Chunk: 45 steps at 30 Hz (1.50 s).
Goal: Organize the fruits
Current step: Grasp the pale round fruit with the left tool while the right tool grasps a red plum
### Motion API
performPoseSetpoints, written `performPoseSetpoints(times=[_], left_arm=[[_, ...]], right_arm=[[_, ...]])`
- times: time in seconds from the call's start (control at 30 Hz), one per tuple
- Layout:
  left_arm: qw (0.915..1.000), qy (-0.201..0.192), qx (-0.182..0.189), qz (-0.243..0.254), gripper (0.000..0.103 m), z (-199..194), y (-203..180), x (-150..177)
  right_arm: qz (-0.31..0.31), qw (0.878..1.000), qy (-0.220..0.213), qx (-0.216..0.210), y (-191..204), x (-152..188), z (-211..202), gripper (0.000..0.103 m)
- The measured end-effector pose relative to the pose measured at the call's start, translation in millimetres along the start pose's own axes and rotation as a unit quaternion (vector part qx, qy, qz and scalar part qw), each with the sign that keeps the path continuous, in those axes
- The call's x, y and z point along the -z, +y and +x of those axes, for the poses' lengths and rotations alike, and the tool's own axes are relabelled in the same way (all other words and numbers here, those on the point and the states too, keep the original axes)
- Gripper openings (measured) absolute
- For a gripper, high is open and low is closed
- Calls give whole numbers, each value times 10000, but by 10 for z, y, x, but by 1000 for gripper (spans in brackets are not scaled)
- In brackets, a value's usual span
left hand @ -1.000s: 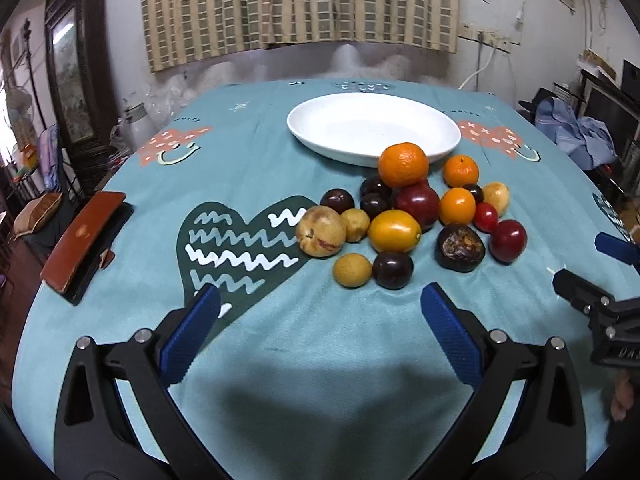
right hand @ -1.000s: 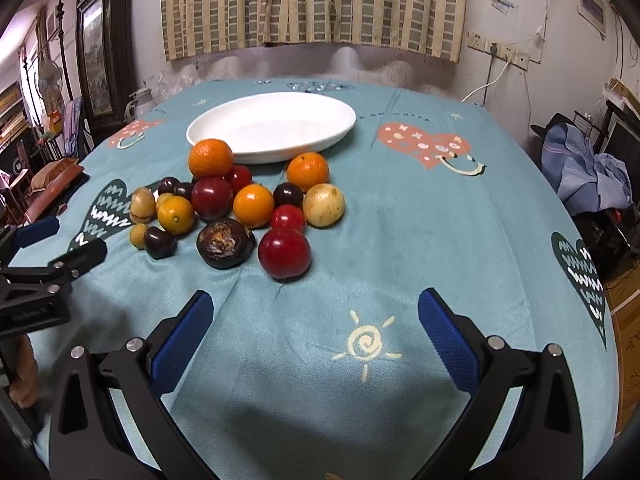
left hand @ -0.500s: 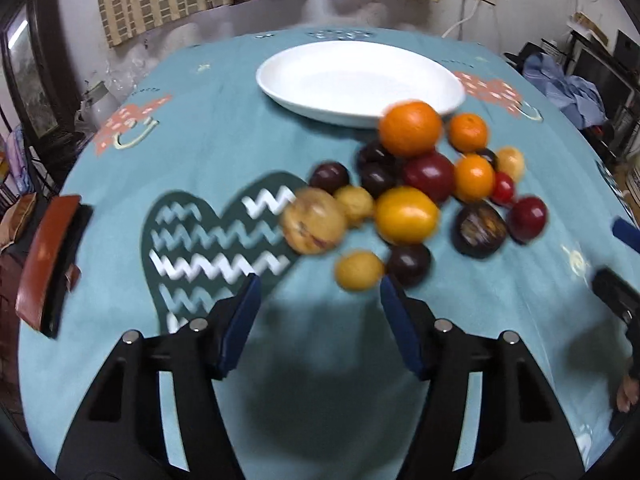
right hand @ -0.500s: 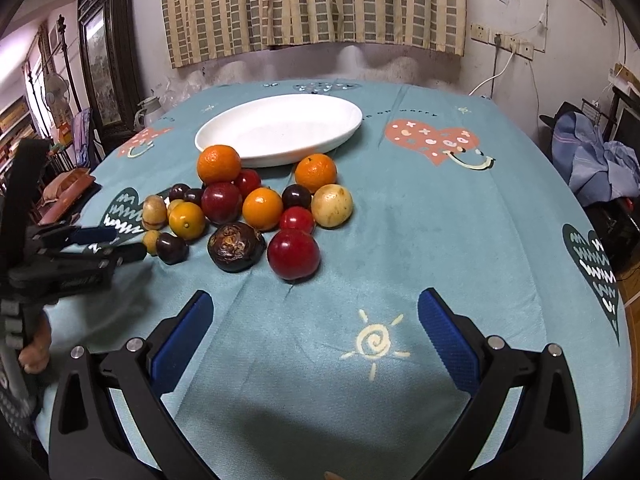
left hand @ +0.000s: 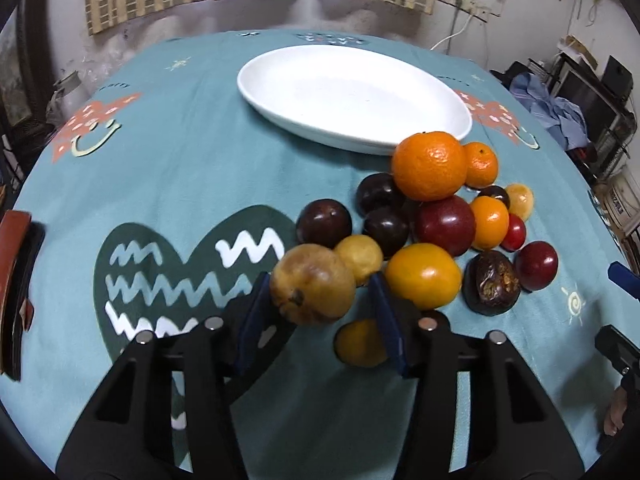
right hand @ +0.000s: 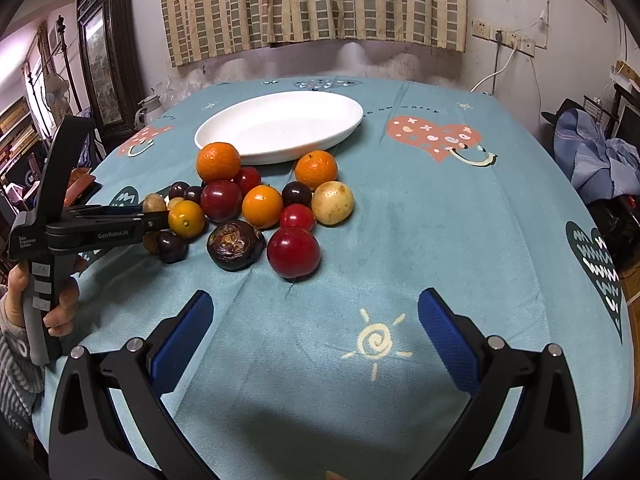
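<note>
A pile of fruit lies on the teal tablecloth in front of an empty white oval plate (left hand: 352, 92), which also shows in the right wrist view (right hand: 280, 126). My left gripper (left hand: 320, 312) is shut on a brown-yellow round fruit (left hand: 312, 290) at the pile's near left edge, its blue pads on both sides; it also shows in the right wrist view (right hand: 154, 210). A large orange (left hand: 430, 166), dark plums (left hand: 324, 222) and a red plum (right hand: 294, 252) lie close by. My right gripper (right hand: 316, 334) is open and empty, in front of the pile.
A brown case (left hand: 14, 288) lies at the table's left edge. A small yellow fruit (left hand: 360, 342) sits under my left gripper. Blue clothing (right hand: 600, 156) is piled off the table's right side. Curtains and a wall stand behind the plate.
My left gripper has moved forward into the pile and closed its pads on the brown-yellow fruit. My right gripper has stayed open and nearly still.
</note>
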State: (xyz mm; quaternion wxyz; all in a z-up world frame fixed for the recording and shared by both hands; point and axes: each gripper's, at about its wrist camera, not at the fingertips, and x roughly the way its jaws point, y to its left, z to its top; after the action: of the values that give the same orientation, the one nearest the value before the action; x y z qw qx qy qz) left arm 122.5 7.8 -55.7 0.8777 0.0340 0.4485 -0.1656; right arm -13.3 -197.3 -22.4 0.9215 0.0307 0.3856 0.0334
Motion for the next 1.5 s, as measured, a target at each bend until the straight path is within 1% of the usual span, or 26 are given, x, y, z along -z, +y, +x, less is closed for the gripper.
performPoseSetpoints(times=[0.03,0.07,0.1,0.2,0.3,0.37,0.47,0.57,0.63,0.67,0.73,0.83,0.87,0.9,0.93,0.97,1.0,1.03,1.07,1.13,1.2,1.23,1.33,1.37,1.43,1.5], left_arm=[[10000,-33,-3,62,46,-1,-9,1],[9999,-73,-24,135,41,-10,-24,11],[9998,-95,-26,165,40,-25,-36,20],[9997,-142,158,134,40,-107,-57,54],[9996,-247,74,61,40,-235,-65,117],[9996,-280,45,-10,40,-320,-71,190],[9994,-352,-31,28,40,-438,-104,327],[9991,-407,64,55,40,-491,-117,348],[9991,-401,83,55,40,-489,-111,340],[9993,-374,86,30,40,-477,-104,333],[9993,-357,134,-34,40,-472,-66,317],[9992,-330,178,-102,40,-466,-21,318],[9992,-322,190,-120,40,-465,-5,318],[9992,-318,195,-133,40,-463,6,320],[9992,-313,193,-142,40,-457,5,319],[9993,-302,186,-151,40,-449,14,316],[9993,-288,175,-163,40,-437,18,317],[9994,-260,168,-180,40,-419,29,311],[9994,-260,155,-189,40,-415,42,309],[9993,-250,162,-204,40,-402,53,299],[9994,-242,151,-219,40,-389,59,287],[9994,-243,147,-221,40,-384,62,283],[9991,-255,188,-268,40,-390,78,254],[9990,-259,191,-302,40,-391,87,212],[9991,-178,205,-340,40,-371,97,96],[9991,-184,142,-346,40,-366,87,-110]], right_arm=[[8,10000,-16,-7,-8,0,-6,102],[14,10000,-39,-15,-13,-2,-12,102],[17,10000,-62,-7,-19,-7,-19,102],[33,9999,-87,42,-56,-17,-25,102],[68,9999,-26,75,-119,-10,-3,102],[74,9999,119,23,-144,15,40,102],[-134,9996,237,9,-71,56,80,102],[-367,9990,248,10,31,84,104,102],[-394,9990,203,-64,45,73,101,99],[-375,9989,191,-186,50,41,100,98],[-434,9980,286,-370,77,-59,140,96],[-759,9952,495,-363,183,-275,280,90],[-923,9939,528,-292,225,-341,357,85],[-993,9931,586,-237,242,-382,447,78],[-972,9926,679,-266,234,-393,531,76],[-902,9920,816,-346,212,-388,636,71],[-831,9915,911,-411,186,-371,712,63],[-771,9910,986,-467,162,-360,769,58],[-669,9906,1039,-586,127,-334,833,51],[-665,9923,853,-612,96,-314,830,43],[-583,9923,826,-722,51,-309,815,39],[-536,9922,816,-768,24,-313,803,39],[-369,9945,549,-814,-59,-397,649,39],[-307,9955,391,-809,-96,-456,548,39],[-264,9962,245,-796,-132,-584,444,40],[-210,9967,135,-774,-150,-772,398,40]])
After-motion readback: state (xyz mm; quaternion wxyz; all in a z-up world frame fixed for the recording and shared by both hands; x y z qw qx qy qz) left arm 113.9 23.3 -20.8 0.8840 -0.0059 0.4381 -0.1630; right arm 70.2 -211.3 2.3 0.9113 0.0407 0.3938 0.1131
